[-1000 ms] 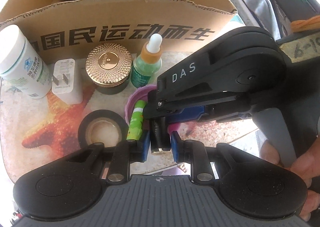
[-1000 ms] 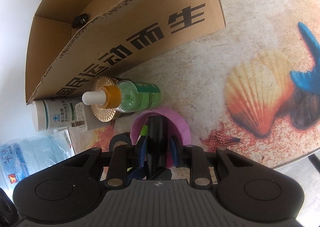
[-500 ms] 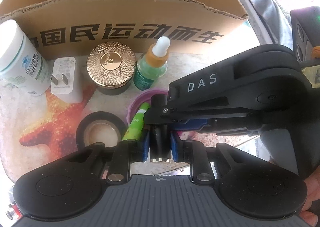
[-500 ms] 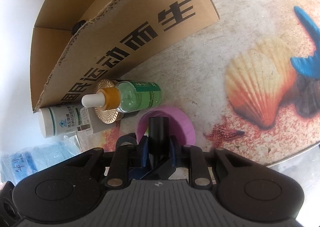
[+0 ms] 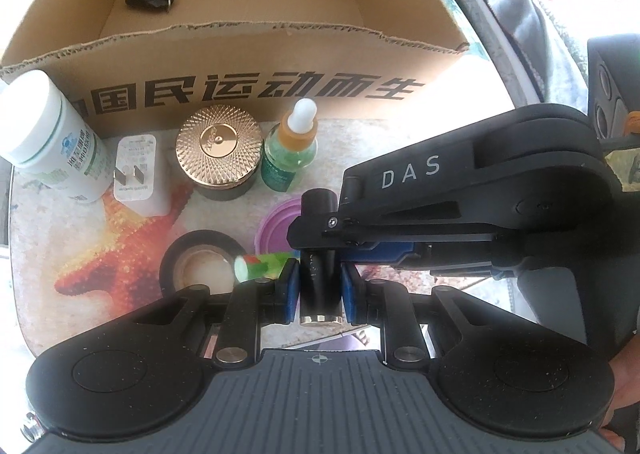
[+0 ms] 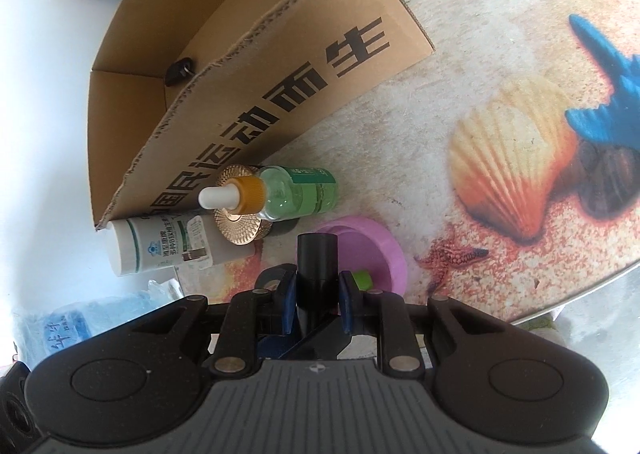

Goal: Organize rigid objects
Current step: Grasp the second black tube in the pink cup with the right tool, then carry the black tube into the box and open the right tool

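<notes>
Black cylindrical tube with a metal end, held above the pink round dish near the desk's front edge: stiff, light, smooth-walled, likely slippery, best pinched mid-barrel. Left gripper and right gripper are both nearly closed on it, pads pressing its sides; left points steeply downward, right comes in slantwise across it
</notes>
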A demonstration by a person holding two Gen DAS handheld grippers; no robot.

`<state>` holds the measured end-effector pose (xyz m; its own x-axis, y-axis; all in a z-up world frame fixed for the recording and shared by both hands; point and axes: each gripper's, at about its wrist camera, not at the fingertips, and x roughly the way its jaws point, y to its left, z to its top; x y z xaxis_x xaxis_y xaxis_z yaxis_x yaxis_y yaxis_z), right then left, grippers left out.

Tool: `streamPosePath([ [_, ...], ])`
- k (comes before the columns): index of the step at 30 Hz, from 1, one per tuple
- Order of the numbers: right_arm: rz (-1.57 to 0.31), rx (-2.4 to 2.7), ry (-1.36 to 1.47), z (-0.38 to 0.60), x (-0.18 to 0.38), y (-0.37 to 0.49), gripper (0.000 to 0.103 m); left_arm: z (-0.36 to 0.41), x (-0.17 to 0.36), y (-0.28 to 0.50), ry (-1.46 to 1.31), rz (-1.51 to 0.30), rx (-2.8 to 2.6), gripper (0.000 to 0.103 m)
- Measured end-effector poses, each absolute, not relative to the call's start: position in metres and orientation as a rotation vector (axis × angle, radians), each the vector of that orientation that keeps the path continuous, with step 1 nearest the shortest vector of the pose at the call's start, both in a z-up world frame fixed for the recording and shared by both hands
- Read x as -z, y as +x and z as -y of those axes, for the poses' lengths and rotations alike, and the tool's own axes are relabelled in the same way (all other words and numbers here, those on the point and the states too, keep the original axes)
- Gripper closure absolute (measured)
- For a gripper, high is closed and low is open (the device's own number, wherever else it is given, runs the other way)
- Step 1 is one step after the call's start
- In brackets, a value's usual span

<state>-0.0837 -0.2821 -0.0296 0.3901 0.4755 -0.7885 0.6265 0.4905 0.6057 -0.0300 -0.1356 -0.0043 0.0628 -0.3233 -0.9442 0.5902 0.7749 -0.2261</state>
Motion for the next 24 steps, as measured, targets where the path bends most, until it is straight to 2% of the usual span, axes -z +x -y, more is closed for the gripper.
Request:
streamPosePath([
  [24,-1.137,0.133,1.147,0.275,-0.027,-0.102,0.079,0.119,-0.045,-0.040,0.241,-1.273,0.734,0.082],
])
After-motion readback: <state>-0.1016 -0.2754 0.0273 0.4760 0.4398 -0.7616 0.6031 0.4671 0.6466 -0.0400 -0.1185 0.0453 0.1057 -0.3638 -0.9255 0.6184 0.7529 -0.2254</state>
